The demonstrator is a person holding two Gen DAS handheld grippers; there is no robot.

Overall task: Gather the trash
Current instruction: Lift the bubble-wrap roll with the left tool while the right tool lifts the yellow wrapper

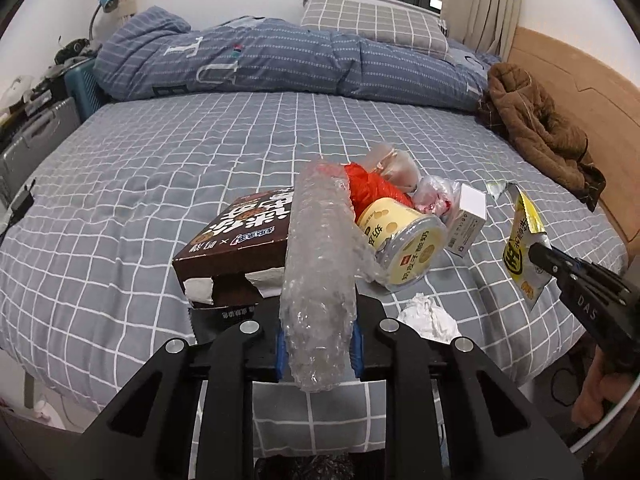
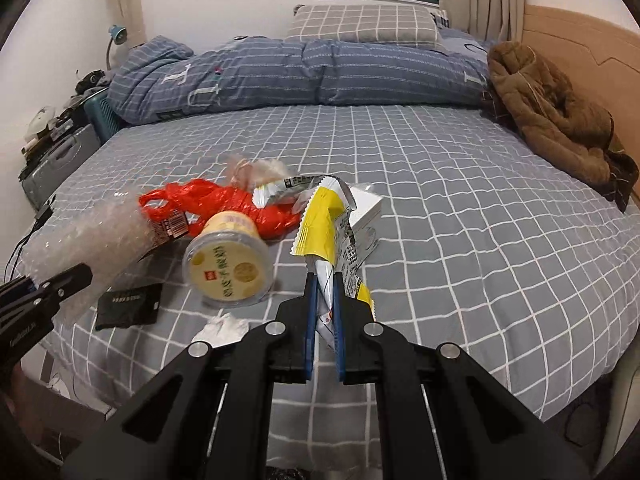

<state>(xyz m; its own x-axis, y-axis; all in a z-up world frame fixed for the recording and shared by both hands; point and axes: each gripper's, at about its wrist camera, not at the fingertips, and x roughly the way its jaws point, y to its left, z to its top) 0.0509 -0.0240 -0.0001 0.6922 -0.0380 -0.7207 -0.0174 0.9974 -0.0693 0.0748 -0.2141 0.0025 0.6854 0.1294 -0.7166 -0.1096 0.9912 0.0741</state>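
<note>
My left gripper (image 1: 318, 336) is shut on a roll of clear bubble wrap (image 1: 318, 260), held above the bed; the roll also shows in the right wrist view (image 2: 92, 236). My right gripper (image 2: 324, 280) is shut on a yellow snack wrapper (image 2: 320, 224), held above the bed; the wrapper also shows in the left wrist view (image 1: 526, 248). On the bed lie a brown box (image 1: 236, 236), a yellow yogurt cup (image 2: 228, 264), a red plastic bag (image 2: 224, 204), a white small box (image 2: 366, 210), a crumpled tissue (image 1: 430, 316) and a black flat packet (image 2: 128, 306).
The bed has a grey checked sheet (image 2: 460, 220). A folded blue duvet (image 2: 300, 72) and a pillow (image 2: 360, 26) lie at the far side. A brown jacket (image 2: 556, 116) lies by the wooden headboard (image 2: 592, 52). A cluttered bedside stand (image 2: 56, 148) is at the left.
</note>
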